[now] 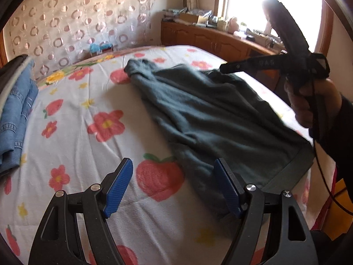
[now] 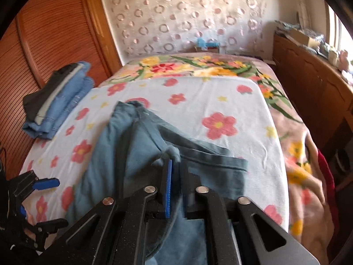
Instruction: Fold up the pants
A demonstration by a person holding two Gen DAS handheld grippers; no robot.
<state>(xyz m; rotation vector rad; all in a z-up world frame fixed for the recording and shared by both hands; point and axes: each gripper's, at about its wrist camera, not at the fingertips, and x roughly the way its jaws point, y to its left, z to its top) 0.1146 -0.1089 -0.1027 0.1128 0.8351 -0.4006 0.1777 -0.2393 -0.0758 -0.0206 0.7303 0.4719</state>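
Observation:
Dark teal pants [image 1: 205, 119] lie across the flowered bed sheet [image 1: 77, 132], waistband near the front right edge, legs reaching toward the headboard. My left gripper [image 1: 174, 185] is open and empty, low over the sheet beside the pants' near edge; its right finger stands over the fabric. My right gripper [image 2: 175, 167] is shut on a fold of the pants [image 2: 136, 145] and holds that part lifted. In the left wrist view the right gripper [image 1: 225, 68] sits above the pants' far side. The left gripper [image 2: 47, 203] shows open at the lower left of the right wrist view.
A stack of folded jeans and dark clothes [image 2: 59, 97] lies at the bed's left edge, also in the left wrist view [image 1: 15, 114]. A wooden cabinet with clutter [image 1: 220, 39] runs along the right under the window. A wooden wardrobe [image 2: 44, 33] stands left. A padded headboard [image 2: 187, 15] stands behind.

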